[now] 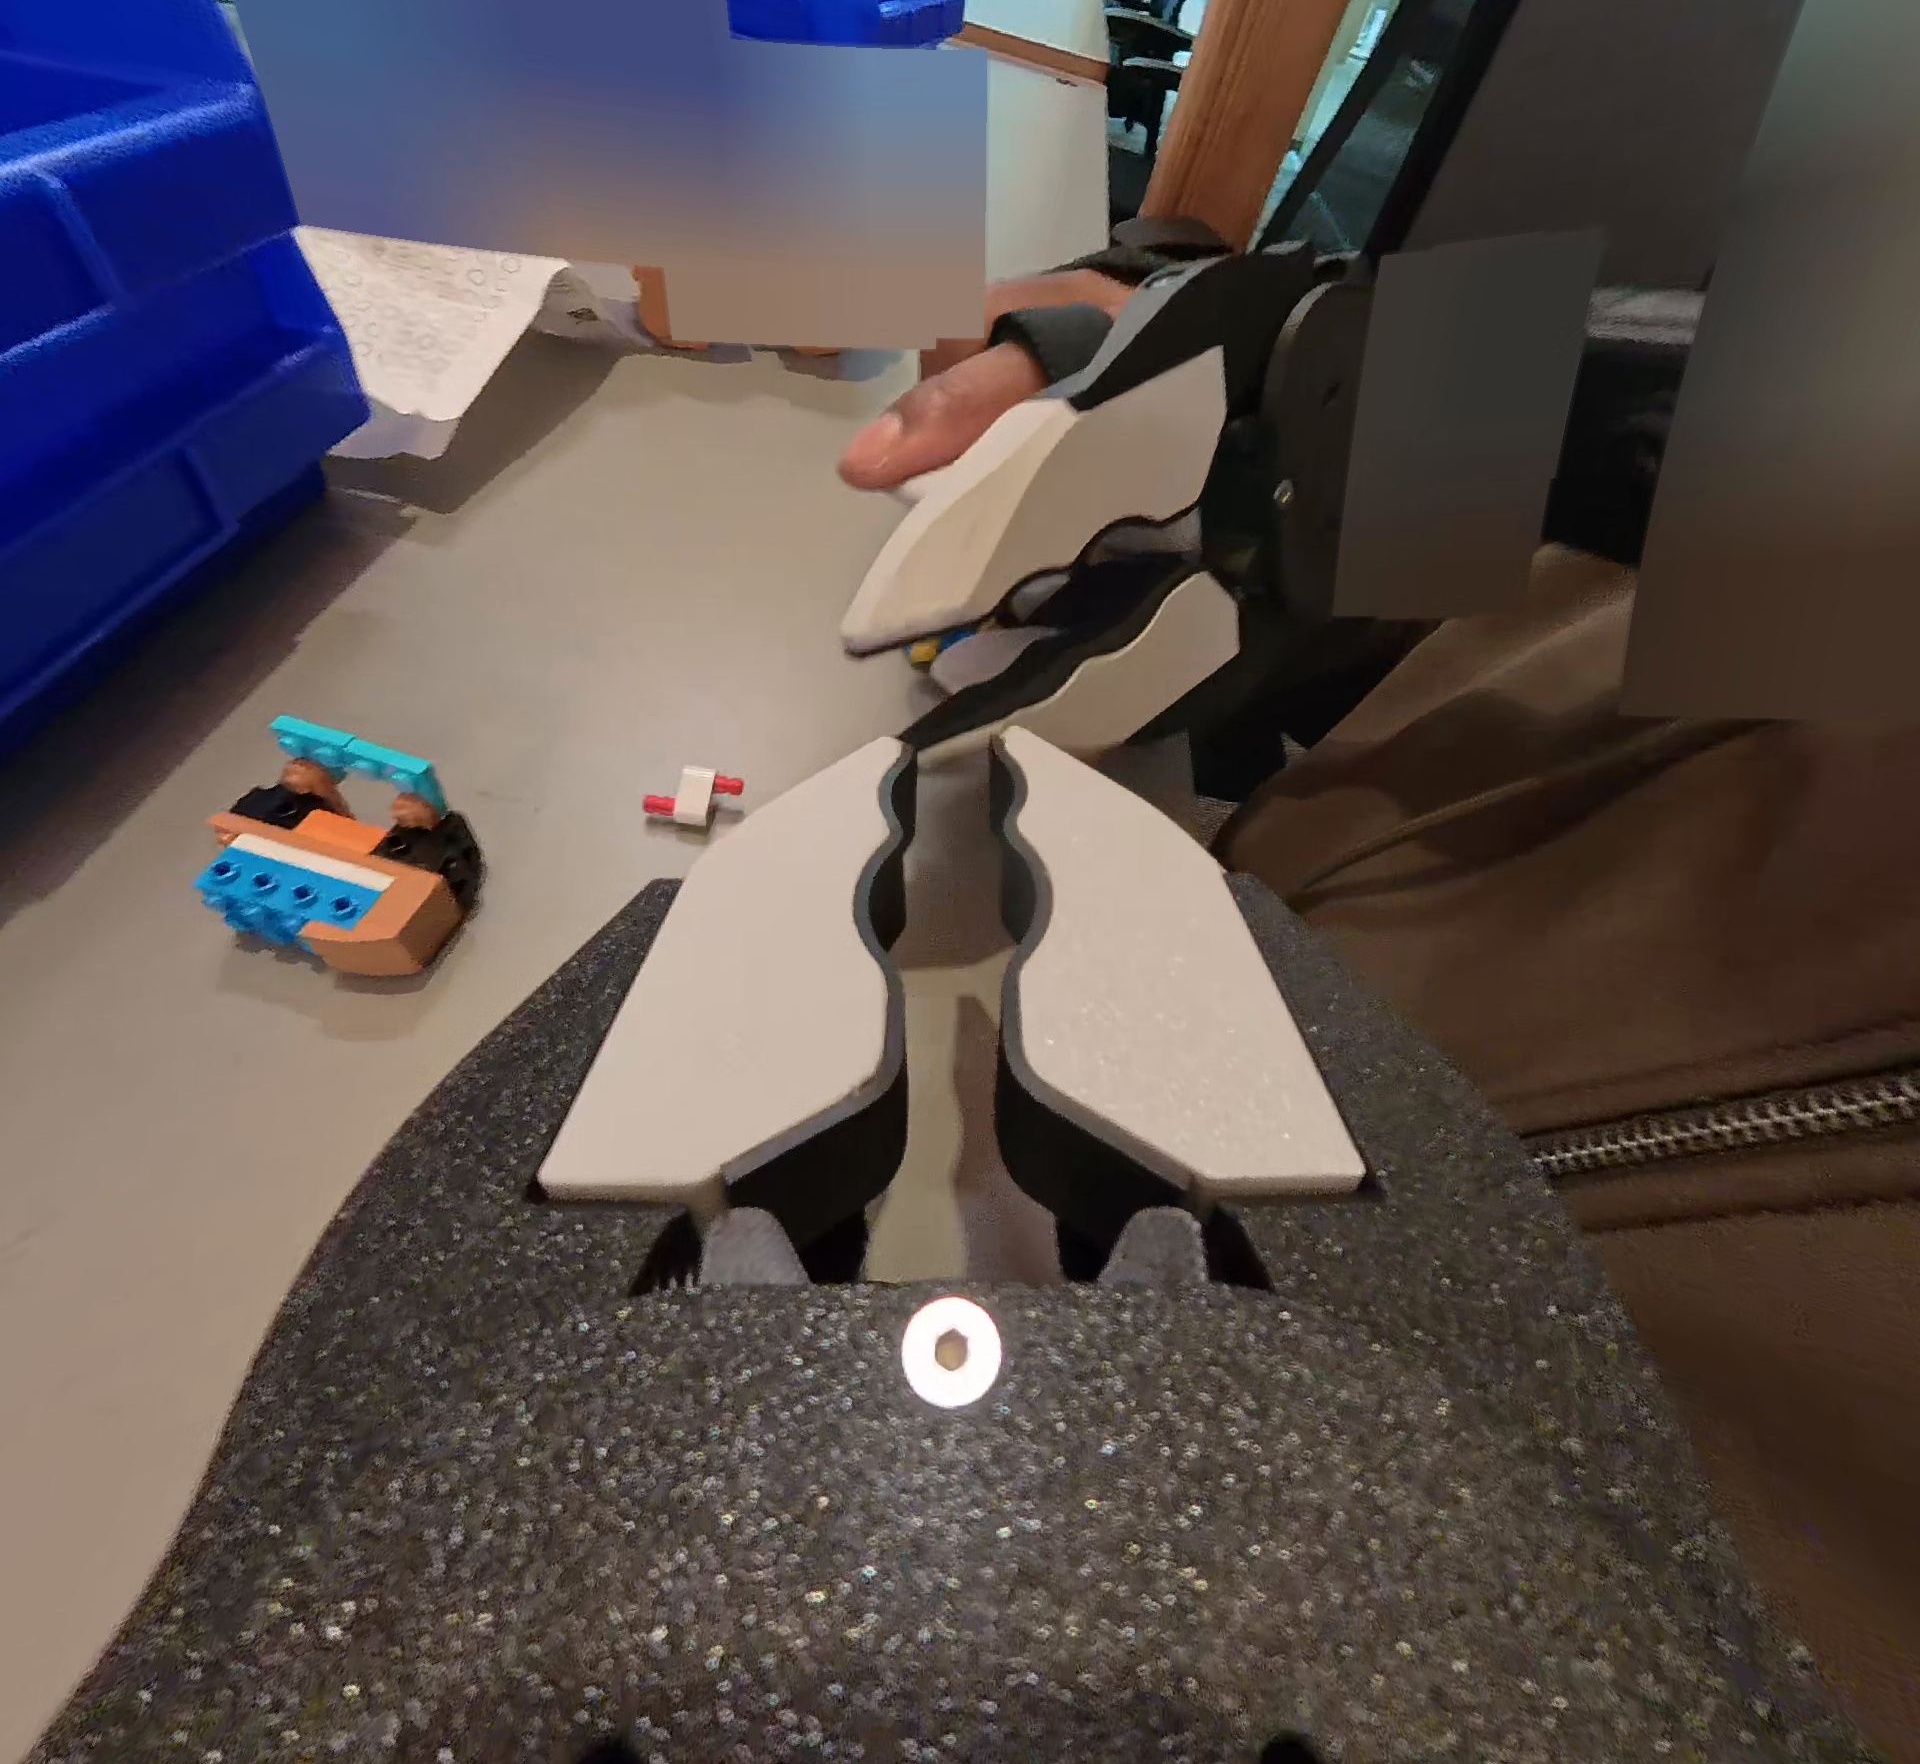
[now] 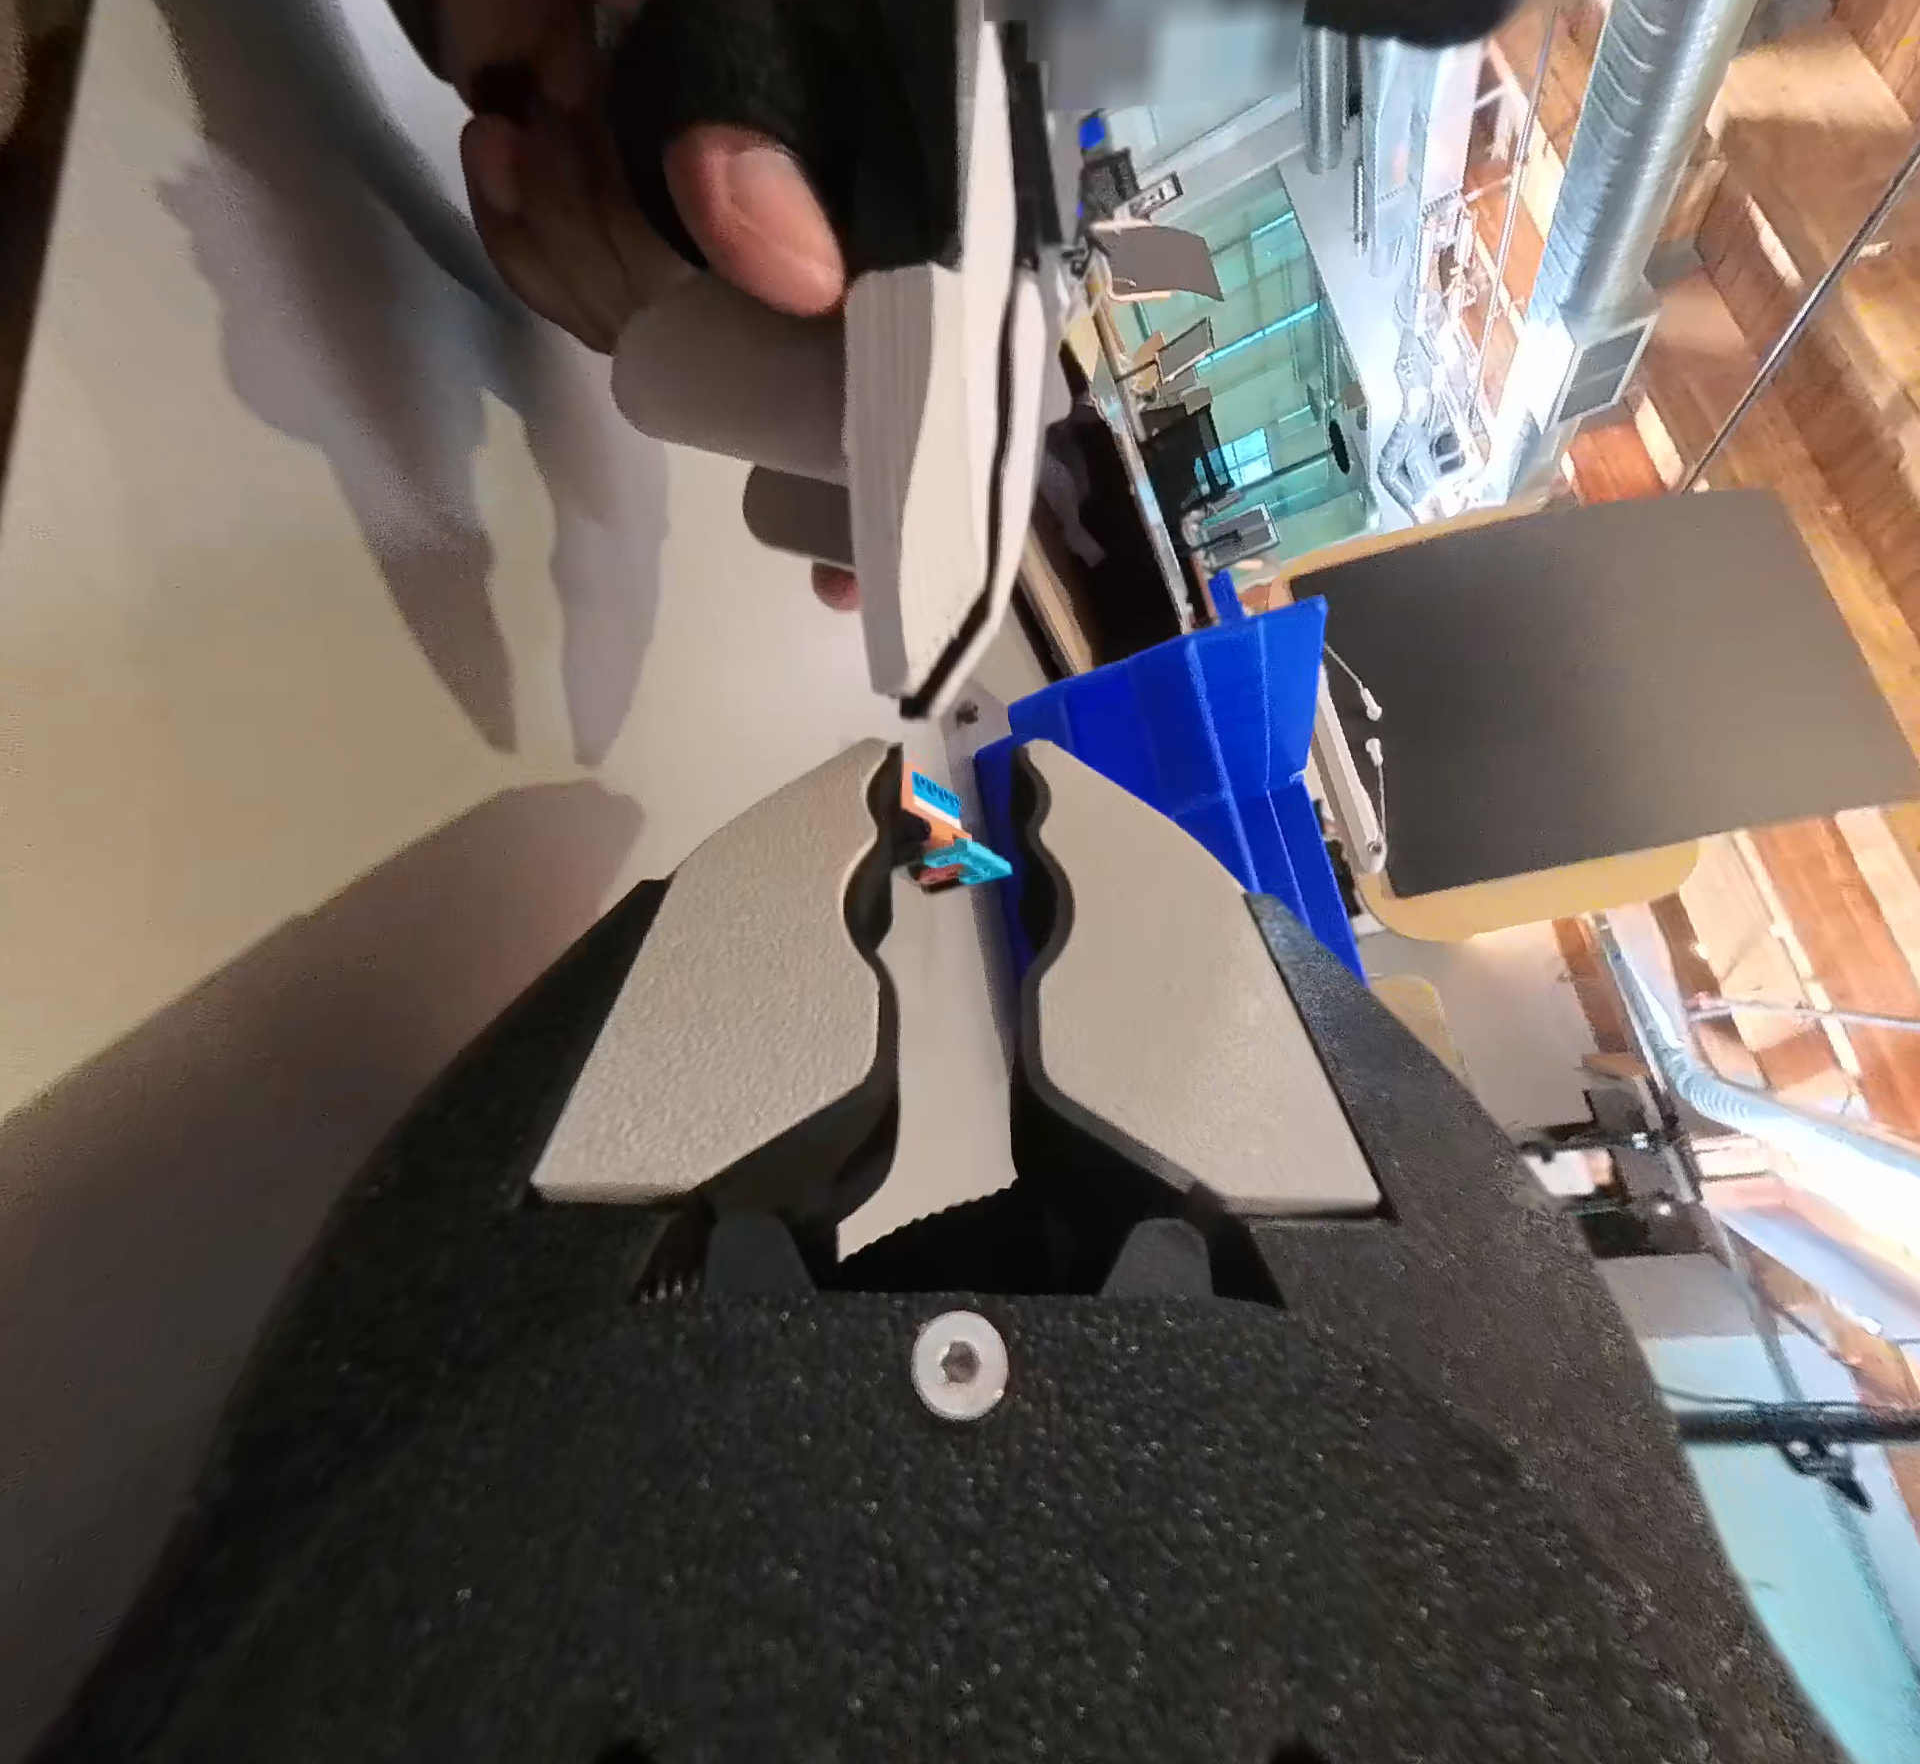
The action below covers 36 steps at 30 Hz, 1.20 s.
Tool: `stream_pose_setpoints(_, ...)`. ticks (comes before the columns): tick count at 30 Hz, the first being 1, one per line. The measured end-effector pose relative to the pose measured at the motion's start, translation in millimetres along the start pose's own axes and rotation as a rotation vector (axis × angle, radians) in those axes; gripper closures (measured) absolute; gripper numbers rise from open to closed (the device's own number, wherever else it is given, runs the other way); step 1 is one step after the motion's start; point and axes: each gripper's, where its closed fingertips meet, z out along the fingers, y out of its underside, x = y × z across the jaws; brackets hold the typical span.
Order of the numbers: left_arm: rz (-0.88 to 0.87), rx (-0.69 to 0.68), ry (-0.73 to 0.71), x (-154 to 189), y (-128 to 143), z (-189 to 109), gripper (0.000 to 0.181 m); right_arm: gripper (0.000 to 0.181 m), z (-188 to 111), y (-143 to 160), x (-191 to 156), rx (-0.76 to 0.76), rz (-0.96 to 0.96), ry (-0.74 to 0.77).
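A small brick model (image 1: 332, 862) in orange, blue, black and teal lies on the grey table (image 1: 623, 571), left of my left gripper (image 1: 951, 746). A little white piece with red pins (image 1: 694, 795) lies just left of its fingertips. The left gripper is slightly open and empty. My right gripper (image 1: 904, 654) hangs sideways close ahead, held by a hand (image 1: 914, 436). A small blue and yellow bit (image 1: 923, 650) shows by its tips; I cannot tell if it is held. In the right wrist view the right gripper (image 2: 958, 756) is open, with the model (image 2: 940, 841) seen through the gap and the left gripper (image 2: 914, 701) just above.
Large blue bins (image 1: 135, 364) stand along the left, with a printed paper sheet (image 1: 436, 322) beside them. A person's brown zipped jacket (image 1: 1558, 987) fills the right. In the right wrist view a blue bin (image 2: 1164, 779) and a dark chair back (image 2: 1610, 696) lie beyond the table (image 2: 260, 467).
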Motion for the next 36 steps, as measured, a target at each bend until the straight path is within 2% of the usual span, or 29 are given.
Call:
stream_pose_setpoints(4,0.036,-0.025,-0.105,-21,3,-12,0.165,0.162,-15,17,14,-0.021,0.112,0.012)
stream_pose_setpoints(8,0.063,-0.103,-0.159,-38,9,-16,0.159,0.161,-32,47,21,-0.087,0.263,-0.032)
stream_pose_setpoints(12,0.126,-0.202,-0.171,-50,14,-1,0.157,0.162,-41,68,15,-0.139,0.31,-0.079)
stream_pose_setpoints(16,0.129,-0.32,-0.086,-48,24,25,0.157,0.162,-45,73,19,-0.147,0.314,-0.055)
stream_pose_setpoints(22,0.117,-0.427,-0.219,-71,39,46,0.151,0.163,-53,81,28,-0.139,0.347,-0.003)
stream_pose_setpoints(26,0.104,-0.451,-0.184,-61,44,53,0.151,0.163,-56,91,27,-0.171,0.361,0.005)
stream_pose_setpoints(30,0.098,-0.411,0.02,-18,37,62,0.154,0.164,-59,91,30,-0.166,0.364,0.024)
stream_pose_setpoints(34,0.136,-0.401,-0.086,-38,29,59,0.154,0.164,-60,90,30,-0.156,0.364,0.024)
stream_pose_setpoints(36,0.122,-0.407,-0.053,-34,30,62,0.153,0.164,-59,89,29,-0.156,0.364,0.019)
